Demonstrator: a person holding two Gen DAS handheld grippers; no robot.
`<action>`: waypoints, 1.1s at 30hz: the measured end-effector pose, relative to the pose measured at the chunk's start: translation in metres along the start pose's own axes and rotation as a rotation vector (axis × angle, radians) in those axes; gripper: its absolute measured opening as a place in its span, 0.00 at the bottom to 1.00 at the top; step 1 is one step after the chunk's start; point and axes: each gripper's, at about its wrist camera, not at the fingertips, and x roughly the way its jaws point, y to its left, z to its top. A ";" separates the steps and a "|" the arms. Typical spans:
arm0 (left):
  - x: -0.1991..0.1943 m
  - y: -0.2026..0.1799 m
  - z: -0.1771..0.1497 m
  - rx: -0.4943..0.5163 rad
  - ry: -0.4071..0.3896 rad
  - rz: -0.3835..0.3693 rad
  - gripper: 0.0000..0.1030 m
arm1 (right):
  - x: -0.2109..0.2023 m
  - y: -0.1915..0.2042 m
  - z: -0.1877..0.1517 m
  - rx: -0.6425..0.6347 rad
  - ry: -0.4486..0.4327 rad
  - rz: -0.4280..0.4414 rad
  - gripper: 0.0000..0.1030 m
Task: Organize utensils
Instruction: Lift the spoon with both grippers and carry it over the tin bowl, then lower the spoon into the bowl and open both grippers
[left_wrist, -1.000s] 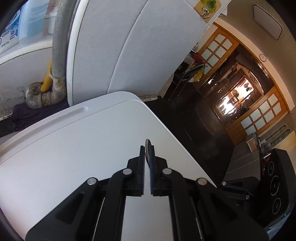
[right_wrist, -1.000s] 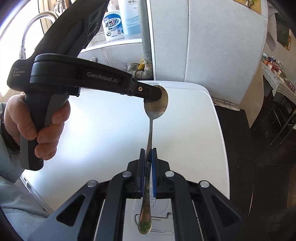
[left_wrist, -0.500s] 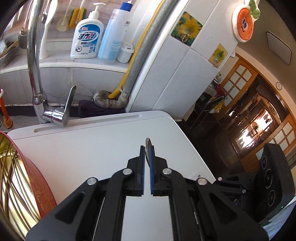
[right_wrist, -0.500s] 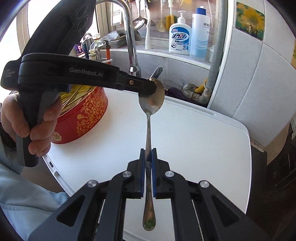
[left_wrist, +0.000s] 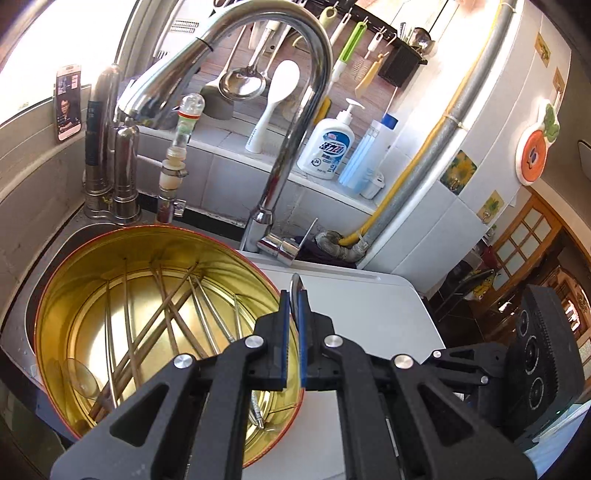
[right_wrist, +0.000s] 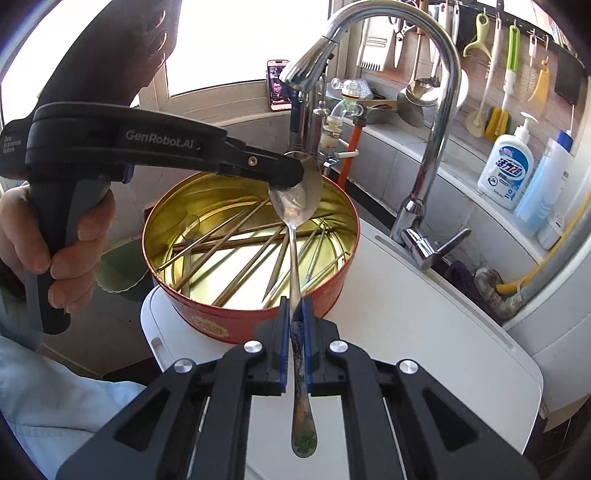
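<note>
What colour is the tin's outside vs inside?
The tin is red outside with gold print, shiny gold inside. The right wrist view shows it best.

The right gripper (right_wrist: 293, 314) points forward and downward, its jaws clamped on a spoon (right_wrist: 295, 206) handle. The left gripper (right_wrist: 291, 173), held in the person's left hand (right_wrist: 70, 254), clamps the bowl.

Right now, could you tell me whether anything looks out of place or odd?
Yes: one spoon is pinched by both claws at once, the left claw on its bowl, the right claw on its handle, above the tin.
</note>
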 end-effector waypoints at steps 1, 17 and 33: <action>-0.007 0.010 0.001 -0.012 -0.010 0.011 0.04 | 0.006 0.009 0.008 -0.018 0.000 0.002 0.07; -0.035 0.108 0.027 -0.061 -0.059 0.011 0.04 | 0.077 0.062 0.074 -0.007 0.070 -0.031 0.01; -0.023 0.148 0.025 0.156 0.159 0.162 0.78 | 0.091 0.053 0.085 0.123 0.029 -0.265 0.87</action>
